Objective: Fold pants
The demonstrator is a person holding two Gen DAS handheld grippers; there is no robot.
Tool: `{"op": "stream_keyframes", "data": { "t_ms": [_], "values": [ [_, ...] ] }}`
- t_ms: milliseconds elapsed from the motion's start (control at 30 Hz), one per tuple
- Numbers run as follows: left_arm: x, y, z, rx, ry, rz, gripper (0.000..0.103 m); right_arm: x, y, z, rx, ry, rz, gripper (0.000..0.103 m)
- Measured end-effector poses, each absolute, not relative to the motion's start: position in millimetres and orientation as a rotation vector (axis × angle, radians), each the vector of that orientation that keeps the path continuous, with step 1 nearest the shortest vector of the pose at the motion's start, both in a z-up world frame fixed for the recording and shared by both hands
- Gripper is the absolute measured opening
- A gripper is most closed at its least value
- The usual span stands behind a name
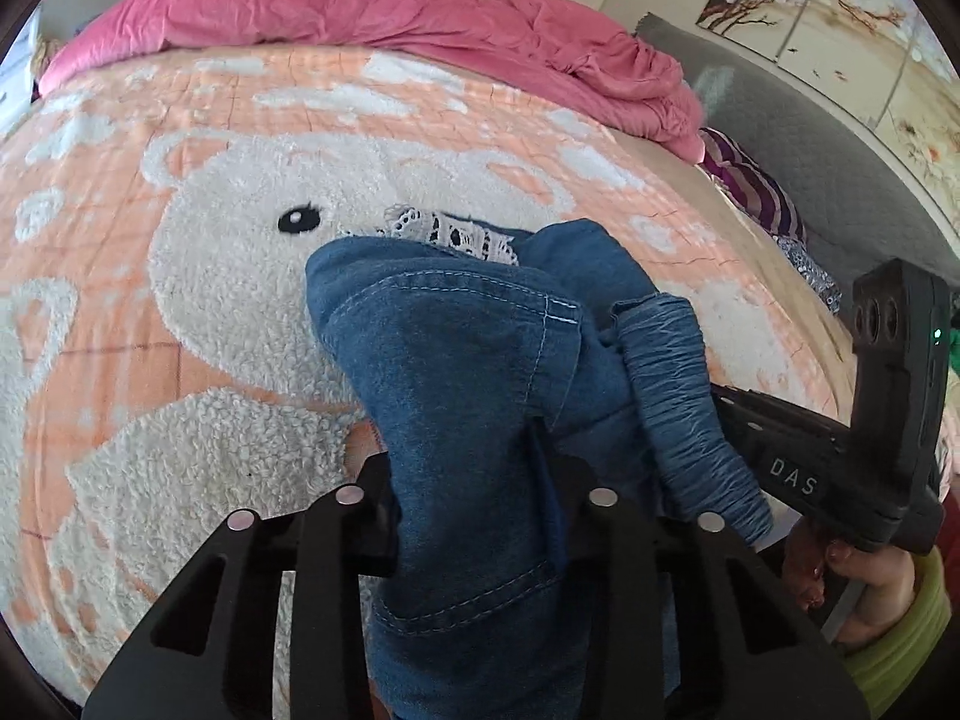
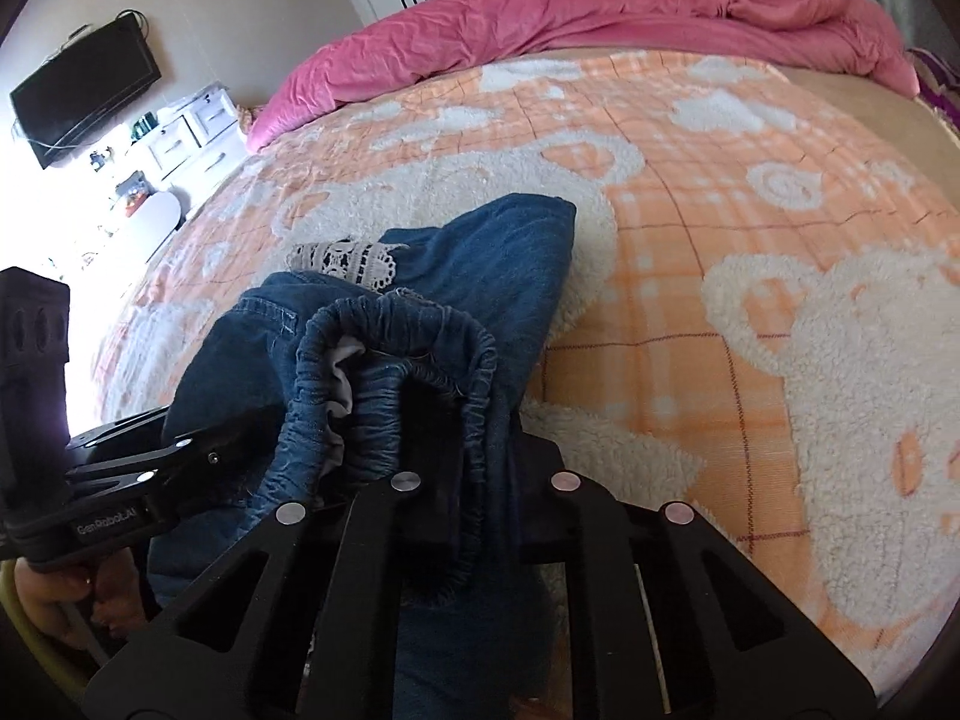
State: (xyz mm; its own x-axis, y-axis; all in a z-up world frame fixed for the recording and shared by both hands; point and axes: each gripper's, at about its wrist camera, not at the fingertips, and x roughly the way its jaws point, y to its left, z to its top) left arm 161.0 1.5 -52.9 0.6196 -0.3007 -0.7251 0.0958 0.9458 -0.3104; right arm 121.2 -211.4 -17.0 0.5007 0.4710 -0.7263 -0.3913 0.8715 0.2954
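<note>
Both grippers have the pants bunched up between them, lifted off the blanket at the near end while the far end trails down onto the white bear pattern. In the left wrist view, the left gripper is clamped on a fold of denim, cloth filling the gap between its fingers and spilling down in front of the lens. Just to its right, the right gripper comes in from the side, its tips buried in the gathered waistband.

Over to the right wrist view: the right gripper is pinching the elastic waistband, which loops up in an arch right above its fingers. A strip of white lace peeks out beyond it, lying on the denim. The left gripper sits at the left, its tips hidden in the pants, close beside the waistband.

A pink duvet is heaped along the far edge of the bed. A TV hangs on the wall at the left.
</note>
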Motion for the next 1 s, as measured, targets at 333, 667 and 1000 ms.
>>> {"op": "stream_keyframes", "data": {
  "t_ms": [333, 667, 1000],
  "values": [
    [152.4, 11.3, -16.5, -0.254, 0.806, -0.228, 0.029, 114.2, -195.6, 12.8, 0.113, 0.837, 0.571, 0.005],
    [201.0, 32.8, 12.4, -0.241, 0.777, -0.195, 0.029, 160.8, -163.4, 49.8, 0.058, 0.769, 0.589, 0.005],
    [267.1, 43.5, 15.7, -0.197, 0.782, -0.145, 0.028, 227.7, -135.8, 52.4, 0.005, 0.758, 0.575, 0.005]
  ]
}}
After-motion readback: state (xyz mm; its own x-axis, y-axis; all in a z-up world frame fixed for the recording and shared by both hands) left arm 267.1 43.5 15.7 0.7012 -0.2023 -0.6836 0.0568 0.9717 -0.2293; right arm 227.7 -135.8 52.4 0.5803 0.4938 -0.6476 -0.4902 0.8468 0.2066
